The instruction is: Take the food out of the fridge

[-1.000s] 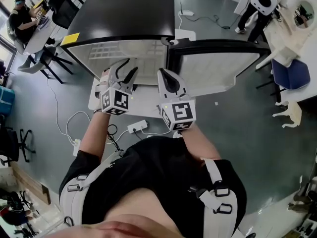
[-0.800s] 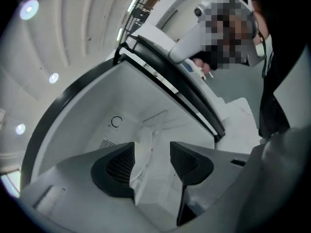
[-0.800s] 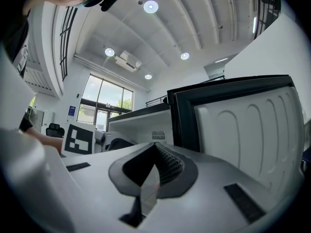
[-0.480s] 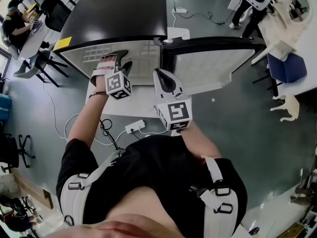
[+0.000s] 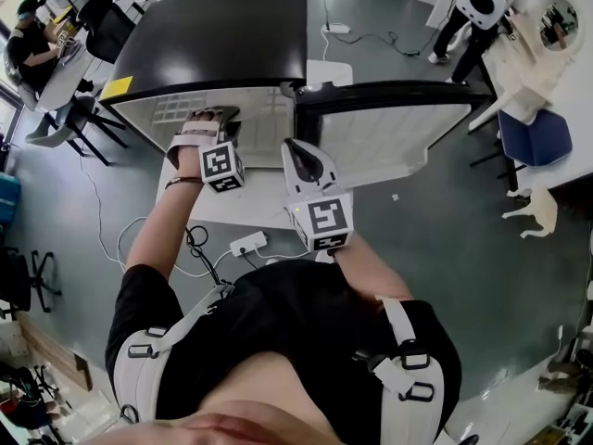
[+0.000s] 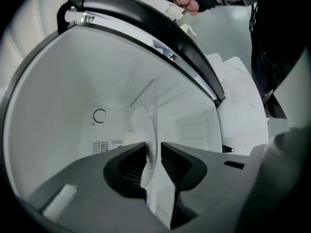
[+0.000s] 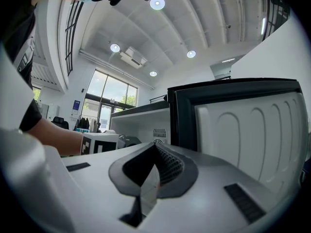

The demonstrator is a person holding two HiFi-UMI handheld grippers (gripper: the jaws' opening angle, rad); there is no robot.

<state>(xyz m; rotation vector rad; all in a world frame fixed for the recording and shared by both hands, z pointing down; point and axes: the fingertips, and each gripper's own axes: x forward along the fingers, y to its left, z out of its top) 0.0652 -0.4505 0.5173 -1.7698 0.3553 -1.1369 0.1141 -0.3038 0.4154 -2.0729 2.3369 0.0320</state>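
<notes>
Reaching deeper into the fridge (image 5: 222, 44), closing the half-open left tool (image 6: 153, 148) round the rim of a white plate (image 6: 142, 125) inside; holding the right tool (image 7: 155, 149) shut, empty, outside. Risking a shallow pinch tipping it.

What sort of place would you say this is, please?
Probably an open-plan office or lab: a person seated at a desk, office chairs, and a high ceiling with round lights.

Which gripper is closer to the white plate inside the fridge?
Left. The left gripper is inside the fridge, its jaws closing with the white plate between them; the right gripper is outside, shut, beside the open door.
</notes>
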